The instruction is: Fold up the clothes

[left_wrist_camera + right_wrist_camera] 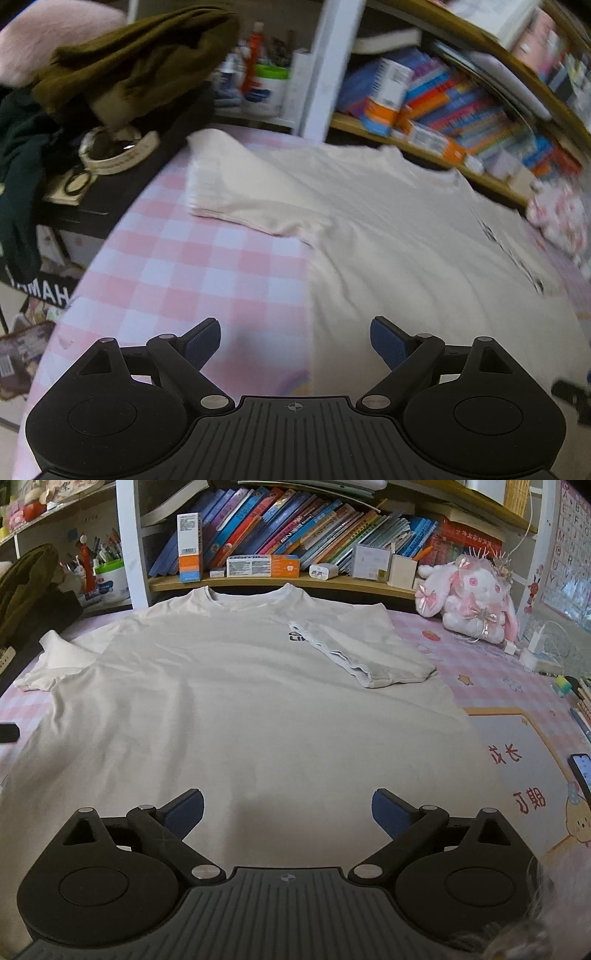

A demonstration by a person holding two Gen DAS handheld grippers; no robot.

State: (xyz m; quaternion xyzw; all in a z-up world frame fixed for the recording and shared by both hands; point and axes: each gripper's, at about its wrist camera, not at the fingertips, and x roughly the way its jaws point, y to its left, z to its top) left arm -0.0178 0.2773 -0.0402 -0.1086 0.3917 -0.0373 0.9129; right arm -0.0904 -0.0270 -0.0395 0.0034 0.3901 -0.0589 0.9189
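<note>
A: Fingers first. Left gripper [295, 341]: two blue-padded fingers [201, 341] wide apart, nothing between them, nothing touched. It hangs over the near left edge of the shirt, half above the pink-and-white checked tablecloth [177, 273].

B: Right gripper [288, 812]?

A: Same, two fingers [388, 812] spread, empty, hovering above the lower middle of the shirt. No contact that I can see.

B: The garment?

A: One cream T-shirt [229, 701], lying flat and face up across the table, collar toward the bookshelf. Two sleeves: the sleeve on the right side of the right wrist view [365, 653] is folded in over the chest and partly covers a small dark chest print [295, 637]; the other sleeve [55, 661] lies spread out to the side.

B: Around it?

A: One pink-and-white plush bunny [472, 594] at the far right of the table. One phone [581, 771] at the right edge, screen lit. One row of books [314, 528] on the shelf behind, with one orange-and-white box [190, 546] standing upright and another box [262, 565] lying flat. In the left wrist view, one olive-brown garment [140, 62] piled to the left, one dark green garment [18, 177] hanging below it, one roll of tape [118, 151]. That view is motion-blurred, so finer counts aren't readable.
</note>
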